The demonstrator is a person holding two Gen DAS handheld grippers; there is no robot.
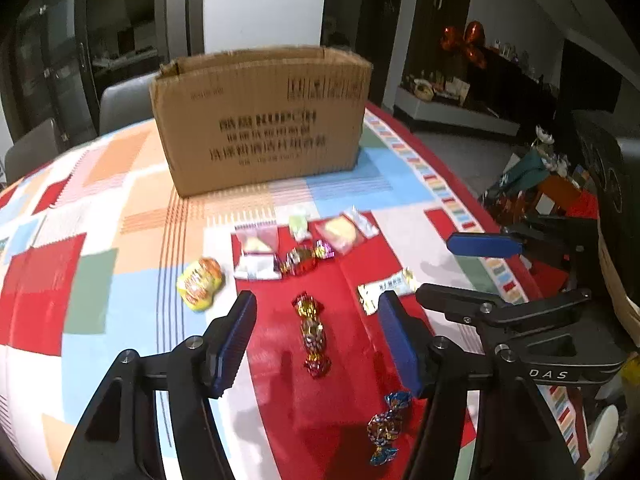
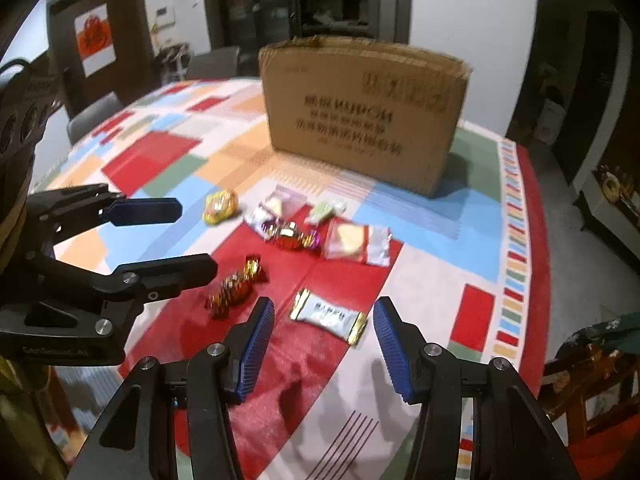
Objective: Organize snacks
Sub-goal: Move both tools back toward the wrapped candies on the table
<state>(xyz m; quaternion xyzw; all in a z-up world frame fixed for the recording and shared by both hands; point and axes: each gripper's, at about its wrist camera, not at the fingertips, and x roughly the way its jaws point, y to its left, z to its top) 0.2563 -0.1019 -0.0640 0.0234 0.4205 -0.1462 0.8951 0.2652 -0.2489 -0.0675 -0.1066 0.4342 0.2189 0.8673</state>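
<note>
Several wrapped snacks lie on the patchwork tablecloth in front of an open cardboard box point(image 1: 260, 120) point(image 2: 360, 112). My left gripper point(image 1: 316, 308) is open above a red and gold twisted candy point(image 1: 312, 334). My right gripper point(image 2: 324, 312) is open above a white bar with gold ends point(image 2: 330, 316), also in the left wrist view point(image 1: 386, 290). A blue twisted candy point(image 1: 386, 426) lies nearest. A yellow sweet point(image 1: 200, 282) point(image 2: 219, 207), clear packets point(image 1: 340, 232) point(image 2: 356, 242) and a red foil candy point(image 1: 304, 258) point(image 2: 290, 236) lie further back.
The right gripper shows at the right of the left wrist view point(image 1: 460, 268); the left gripper shows at the left of the right wrist view point(image 2: 188, 236). Grey chairs point(image 1: 120, 100) stand behind the table. The table edge point(image 1: 500, 240) runs along the right, with clutter beyond.
</note>
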